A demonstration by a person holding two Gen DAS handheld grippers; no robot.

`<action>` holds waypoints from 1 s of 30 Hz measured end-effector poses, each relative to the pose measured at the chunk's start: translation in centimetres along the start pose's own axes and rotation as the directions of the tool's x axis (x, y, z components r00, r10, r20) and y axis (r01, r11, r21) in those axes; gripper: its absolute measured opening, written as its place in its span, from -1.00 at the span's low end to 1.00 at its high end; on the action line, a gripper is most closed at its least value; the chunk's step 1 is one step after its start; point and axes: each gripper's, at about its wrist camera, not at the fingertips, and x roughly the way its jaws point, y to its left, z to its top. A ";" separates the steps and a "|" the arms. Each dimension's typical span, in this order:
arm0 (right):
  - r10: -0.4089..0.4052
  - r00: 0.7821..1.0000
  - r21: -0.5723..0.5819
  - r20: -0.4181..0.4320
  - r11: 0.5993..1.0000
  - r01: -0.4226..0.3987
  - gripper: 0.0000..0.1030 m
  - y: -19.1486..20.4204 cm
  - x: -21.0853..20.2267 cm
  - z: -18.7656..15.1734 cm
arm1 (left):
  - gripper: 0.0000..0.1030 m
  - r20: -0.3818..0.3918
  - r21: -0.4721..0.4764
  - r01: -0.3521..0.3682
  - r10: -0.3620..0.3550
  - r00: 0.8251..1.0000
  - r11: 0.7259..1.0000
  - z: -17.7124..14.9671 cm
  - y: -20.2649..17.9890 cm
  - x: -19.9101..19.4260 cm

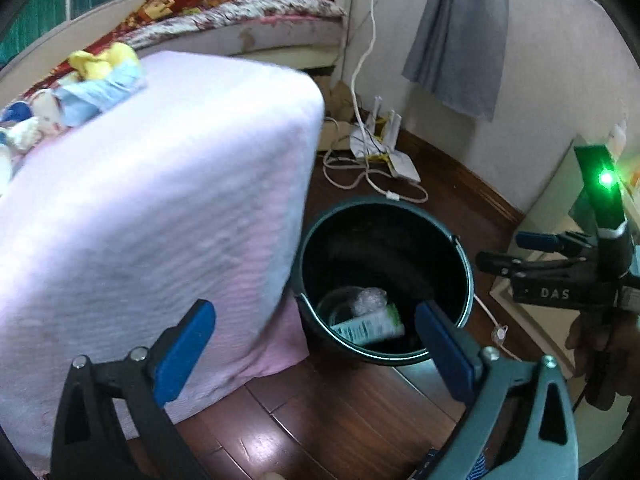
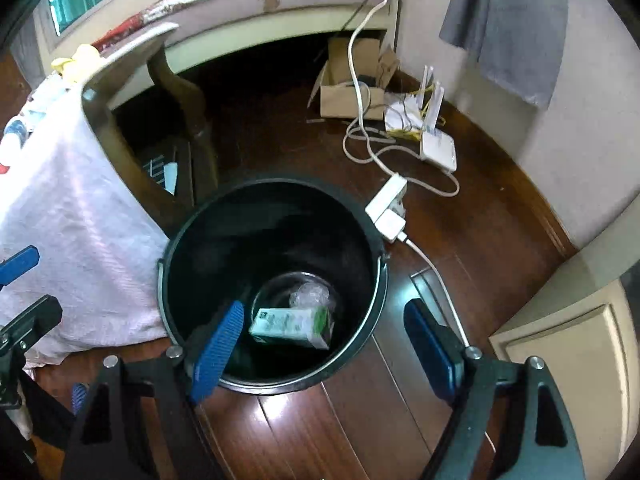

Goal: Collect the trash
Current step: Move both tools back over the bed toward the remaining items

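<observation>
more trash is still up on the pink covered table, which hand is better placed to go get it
Left, probably. The left gripper is open and empty, right beside the pink cloth. The right gripper, also open and empty, hangs over the black bucket, farther from it.

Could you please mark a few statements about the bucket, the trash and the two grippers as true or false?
1. A green-and-white carton lies inside the black bucket. True.
2. The right gripper is clamped on the carton. False: its jaws are open and hold nothing.
3. The left gripper is open and empty. True.
4. The bucket stands on a carpet. False: it stands on the wooden floor.
5. Crumpled clear plastic also lies in the bucket. True.
</observation>
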 end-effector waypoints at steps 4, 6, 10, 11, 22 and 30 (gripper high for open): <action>-0.030 0.999 0.014 0.017 0.999 0.030 0.63 0.6 -2.9 1.0 | 0.99 0.051 -0.001 -0.047 0.047 0.998 0.999 0.5 0.6 -2.6; -0.060 0.998 0.035 0.020 0.998 0.060 0.63 0.9 -4.3 1.3 | 0.99 0.080 0.012 -0.077 0.076 0.994 0.997 0.7 0.7 -3.8; -0.090 0.995 0.070 0.052 0.994 0.086 0.63 1.9 -7.2 2.0 | 0.99 0.120 0.010 -0.107 0.105 0.987 0.994 1.2 1.6 -5.5; -0.102 0.993 0.073 0.063 0.993 0.097 0.63 2.3 -7.9 2.3 | 0.99 0.126 0.006 -0.112 0.110 0.986 0.994 1.3 1.9 -5.9; 0.013 0.984 0.036 0.178 0.999 -0.020 0.64 7.5 -11.6 3.1 | 0.99 0.187 -0.046 -0.177 0.183 0.965 0.983 1.6 5.5 -9.3; 0.197 0.949 -0.084 0.245 0.980 -0.182 1.00 13.4 -12.3 5.4 | 0.99 0.251 -0.133 -0.185 0.213 0.944 0.974 1.1 10.8 -12.0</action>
